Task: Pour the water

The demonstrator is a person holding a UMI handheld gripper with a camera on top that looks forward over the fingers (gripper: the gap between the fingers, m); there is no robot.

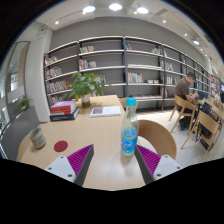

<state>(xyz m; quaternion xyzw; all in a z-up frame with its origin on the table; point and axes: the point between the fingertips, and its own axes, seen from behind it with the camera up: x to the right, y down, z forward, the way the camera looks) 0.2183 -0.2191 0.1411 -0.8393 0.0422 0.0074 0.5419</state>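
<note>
A clear plastic water bottle (pixel 129 131) stands upright on a pale wooden table (pixel 100 135), just ahead of the gripper (pixel 115 163) and slightly toward its right finger. It has a blue cap, a blue band near its base and a light label round the middle; how much water it holds cannot be told. The gripper's fingers are spread wide apart, with the bottle beyond their tips and touching neither magenta pad (pixel 80 158). Bare tabletop lies all round the bottle's foot, so it stands free on every side.

The near stretch of table between the fingers is open. The table's right edge curves away close behind the bottle, and a rounded wooden chair back (pixel 158 135) sits just past that edge. Off to the left, a small red disc (pixel 60 146) lies flat on the table, well apart from the bottle, with a small dark-topped jar (pixel 38 136) farther left near the table's left edge. Toward the far end, a stack of books (pixel 64 109) with a red cover on top rests beside a potted green plant (pixel 87 86), and an open magazine (pixel 105 110) lies near them.

Beyond the table, tall bookshelves (pixel 125 70) line the back wall. At the right, a seated person (pixel 185 92) is at another table among wooden chairs (pixel 205 125).
</note>
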